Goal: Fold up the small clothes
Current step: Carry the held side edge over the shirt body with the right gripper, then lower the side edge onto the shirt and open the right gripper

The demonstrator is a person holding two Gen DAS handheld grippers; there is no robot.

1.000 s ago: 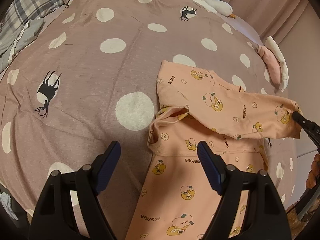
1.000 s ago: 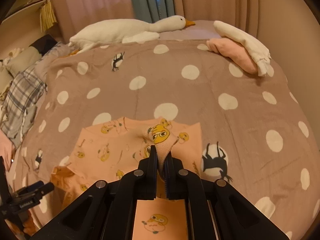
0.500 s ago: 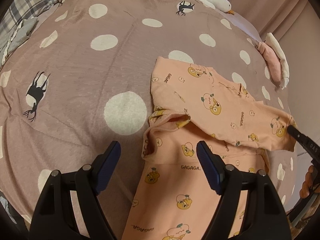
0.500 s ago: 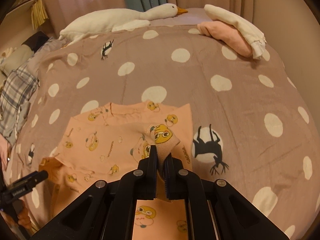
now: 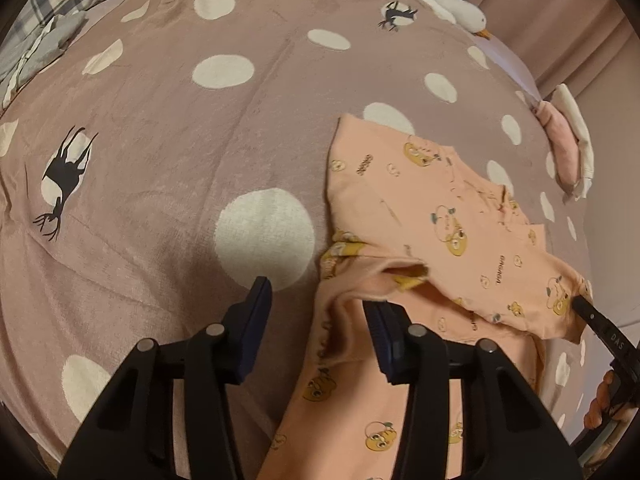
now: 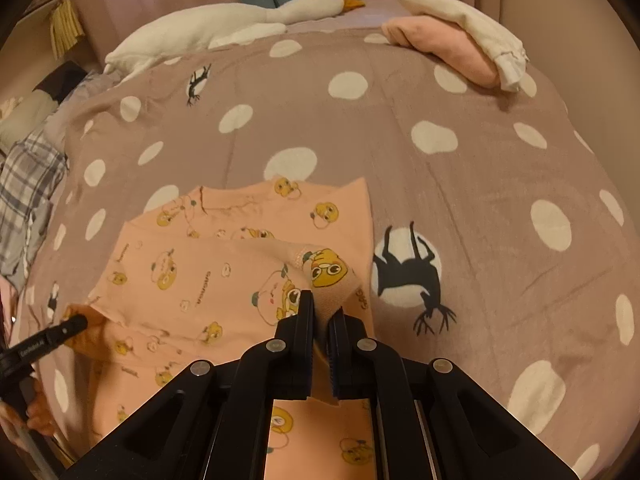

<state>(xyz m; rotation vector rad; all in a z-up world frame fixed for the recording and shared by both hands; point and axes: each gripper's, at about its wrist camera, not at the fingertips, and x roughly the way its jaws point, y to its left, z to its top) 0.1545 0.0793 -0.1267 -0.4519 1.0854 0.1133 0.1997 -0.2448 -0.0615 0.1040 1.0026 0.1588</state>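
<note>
While the right gripper (image 6: pixel 322 312) pinches one sleeve end of the peach top (image 5: pixel 440 216) on the bed (image 5: pixel 160 140), the left gripper (image 5: pixel 318 320), half open and just closing, straddles the opposite sleeve edge without pressing it; the sleeve's length runs between them.

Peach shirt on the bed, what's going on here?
A person with a gripper in each hand is folding the peach shirt on the dotted bedspread. The right gripper is shut on a sleeve cuff, carried across the body. The left gripper has just been closing around the shirt's left edge, its pads not yet pressing.
</note>
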